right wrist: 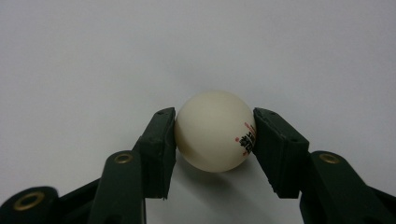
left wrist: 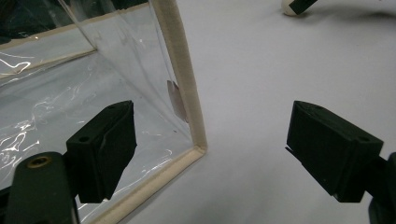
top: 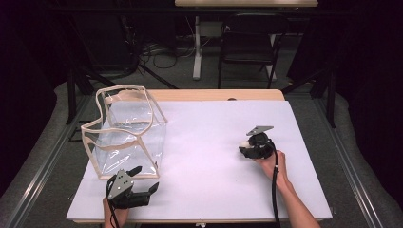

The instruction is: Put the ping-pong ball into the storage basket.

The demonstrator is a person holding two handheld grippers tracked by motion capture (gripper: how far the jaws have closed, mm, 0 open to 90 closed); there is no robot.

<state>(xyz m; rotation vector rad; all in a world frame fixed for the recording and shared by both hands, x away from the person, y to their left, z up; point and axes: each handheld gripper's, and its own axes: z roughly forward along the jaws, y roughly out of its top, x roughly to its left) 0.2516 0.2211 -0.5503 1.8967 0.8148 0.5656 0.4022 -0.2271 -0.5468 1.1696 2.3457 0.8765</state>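
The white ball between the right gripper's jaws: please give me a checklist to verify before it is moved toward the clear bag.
1. Ball held: both jaws of the right gripper touch its sides. Ok.
2. Grip centred: pads sit at the ball's widest part. Ok.
3. Ball lifted off the white sheet: cannot tell.
4. Clear bag open at top: rim is bent but spread open. Ok.
5. Bag steadied: left gripper is open beside the bag's near corner, not holding it. Not ok.
6. Path between ball and bag: bare sheet. Ok.

Bag: glossy clear plastic, cream cloth edging. Ball: smooth matt plastic. Table sheet: matt white; wood edge at 12 o'clock.
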